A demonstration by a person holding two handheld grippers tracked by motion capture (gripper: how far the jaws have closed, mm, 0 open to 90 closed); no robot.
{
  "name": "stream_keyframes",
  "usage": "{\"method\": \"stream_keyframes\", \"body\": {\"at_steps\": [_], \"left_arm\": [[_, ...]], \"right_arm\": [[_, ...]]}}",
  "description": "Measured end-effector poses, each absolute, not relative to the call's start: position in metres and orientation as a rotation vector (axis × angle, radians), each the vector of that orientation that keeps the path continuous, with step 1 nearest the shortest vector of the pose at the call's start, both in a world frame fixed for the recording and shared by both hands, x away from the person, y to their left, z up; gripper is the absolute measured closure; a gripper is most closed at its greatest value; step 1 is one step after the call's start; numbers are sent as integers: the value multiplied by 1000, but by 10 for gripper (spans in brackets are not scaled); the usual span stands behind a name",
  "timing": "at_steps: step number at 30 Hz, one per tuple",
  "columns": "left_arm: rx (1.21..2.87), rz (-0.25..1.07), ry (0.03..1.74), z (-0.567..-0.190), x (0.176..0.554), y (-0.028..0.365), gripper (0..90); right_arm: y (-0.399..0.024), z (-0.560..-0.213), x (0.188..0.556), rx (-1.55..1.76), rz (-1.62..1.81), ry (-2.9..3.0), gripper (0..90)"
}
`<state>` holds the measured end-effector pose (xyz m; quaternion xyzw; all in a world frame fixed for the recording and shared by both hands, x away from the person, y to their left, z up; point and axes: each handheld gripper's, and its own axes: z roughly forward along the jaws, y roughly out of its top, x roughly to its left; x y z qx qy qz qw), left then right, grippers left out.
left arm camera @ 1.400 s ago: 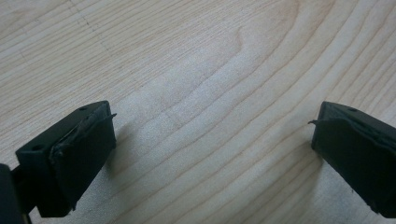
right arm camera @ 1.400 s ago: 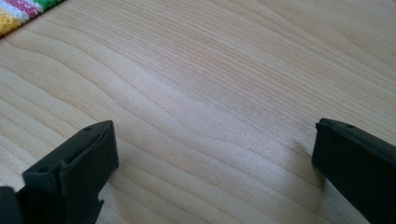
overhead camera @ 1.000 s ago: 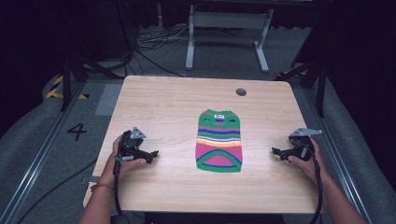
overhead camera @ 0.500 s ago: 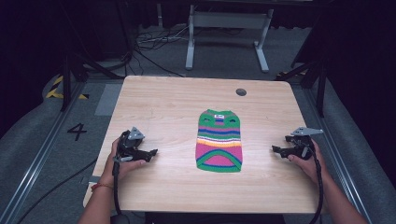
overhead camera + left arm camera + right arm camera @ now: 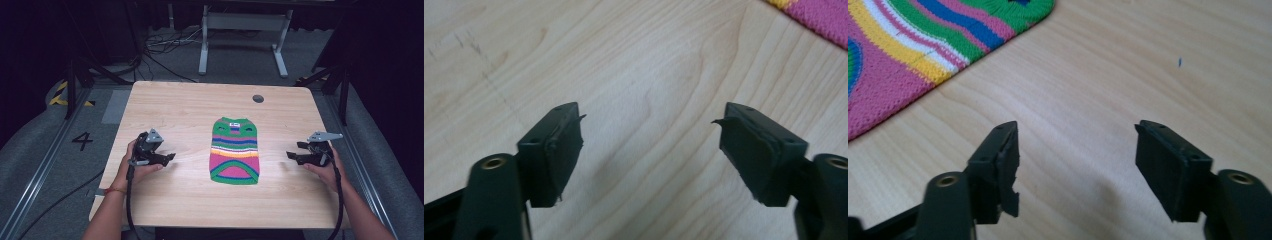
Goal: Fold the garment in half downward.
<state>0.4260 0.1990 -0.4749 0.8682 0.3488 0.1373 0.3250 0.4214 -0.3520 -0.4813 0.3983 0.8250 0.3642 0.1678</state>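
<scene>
Centre of the wooden table (image 5: 180, 110), slightly right of the midline: a small striped knit garment (image 5: 235, 150), sleeveless, lying flat. Long axis runs near-to-far, almost square to the table edges. Green neck end with a small white label points to the far edge; the rounded pink hem with its green trim points toward the person. Stripes across the middle are green, blue, pink, white and yellow.

Left gripper (image 5: 167, 158) sits on or just above the tabletop, left of the garment and apart from it, jaws aimed right toward it. Left hand (image 5: 134, 159) wraps the body, cable trailing back along the forearm. In the left gripper view the jaws stand wide apart with bare wood between them, nothing held; a pink corner of the knit (image 5: 819, 17) shows at top right.

Right gripper (image 5: 291, 156) mirrors it on the right side, jaws aimed left at the garment, clear gap of table between. Right hand (image 5: 327, 162) is behind it, grey plate on top. In the right gripper view the jaws are also spread wide and hold nothing; the garment's striped edge (image 5: 923, 45) lies ahead and to the left, not touching either jaw.

A dark round hole (image 5: 258, 98) is near the table's far edge. Floor marking "4" (image 5: 82, 141) to the left.
</scene>
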Motion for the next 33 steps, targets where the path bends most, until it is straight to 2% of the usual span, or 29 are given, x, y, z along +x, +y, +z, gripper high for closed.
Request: {"method": "stream_keyframes", "body": {"at_steps": [7, 16, 33], "left_arm": [[2228, 387, 896, -464, 457, 175, 310], [2226, 396, 820, -455, 484, 136, 325], [2240, 382, 805, -459, 540, 76, 348]], "right_arm": [[-338, -467, 446, 1140, 1083, 2331, 412], [-309, -455, 475, 1100, 1098, 2349, 416], [-245, -459, 529, 1027, 1057, 2416, 467]]}}
